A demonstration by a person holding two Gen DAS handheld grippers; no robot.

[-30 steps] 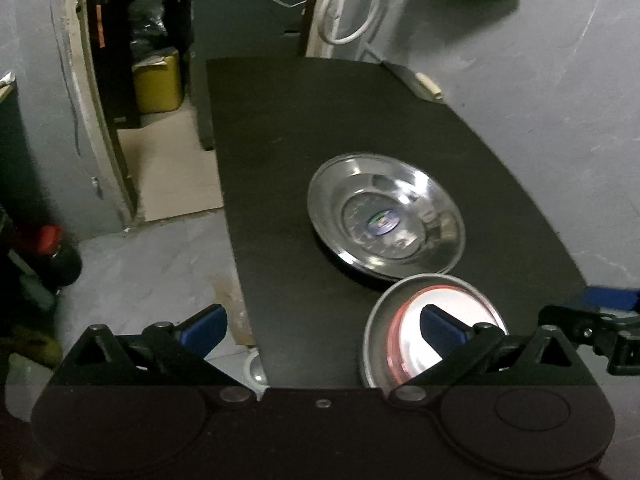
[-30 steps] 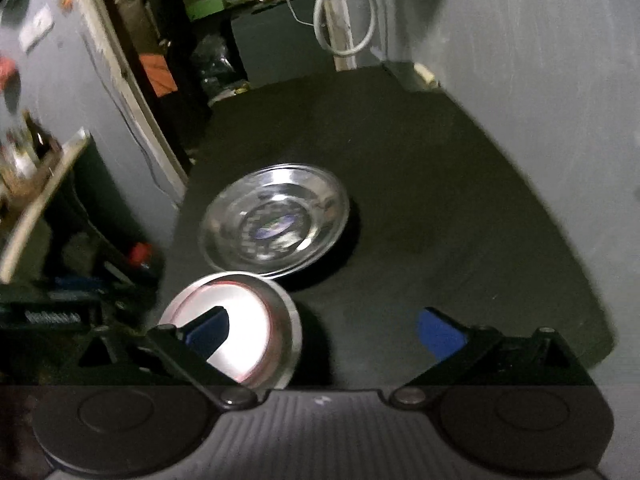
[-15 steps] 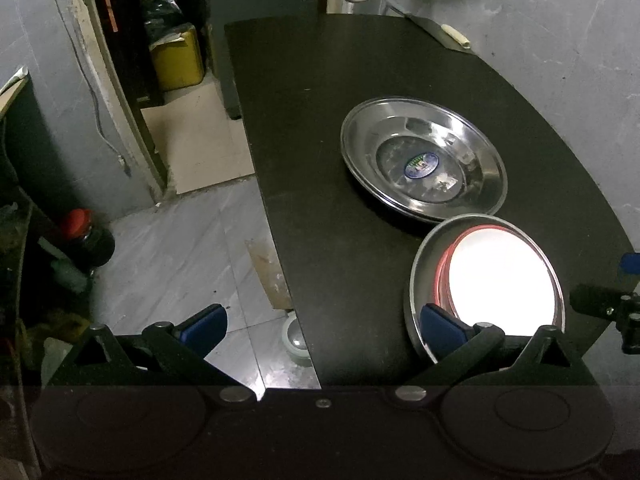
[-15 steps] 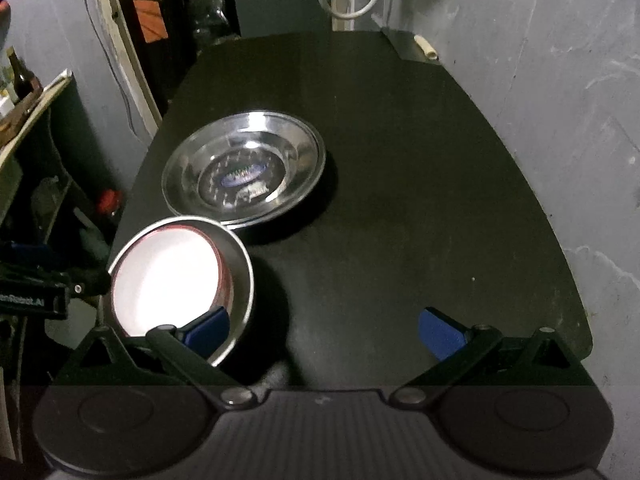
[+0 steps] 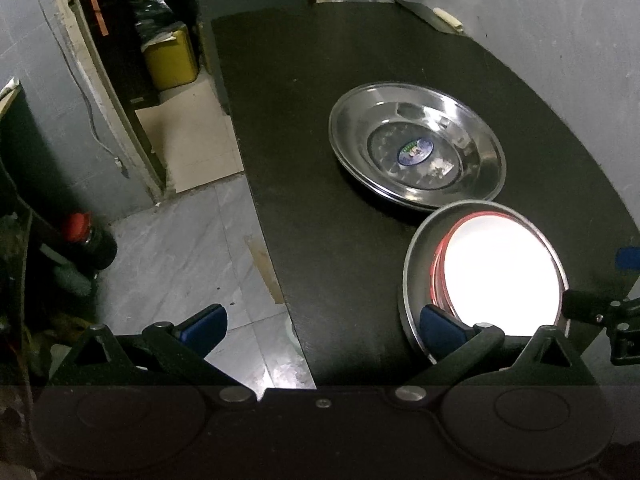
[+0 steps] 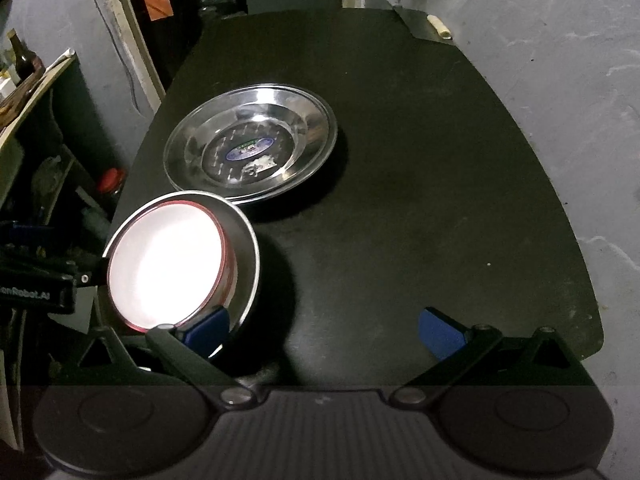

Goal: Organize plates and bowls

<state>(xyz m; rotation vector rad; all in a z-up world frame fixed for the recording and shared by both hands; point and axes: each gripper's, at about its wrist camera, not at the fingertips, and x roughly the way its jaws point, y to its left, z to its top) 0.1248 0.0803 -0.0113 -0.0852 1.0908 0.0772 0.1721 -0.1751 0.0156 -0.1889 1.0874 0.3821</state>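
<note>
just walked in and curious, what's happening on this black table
A person is tidying dishes with two handheld grippers. Both the left gripper and the right gripper are open and holding nothing. On the black table lies a steel plate, and nearer the front edge a steel bowl with a red-rimmed white bowl nested inside. The grippers hover at the bowls, one on each side.
</note>
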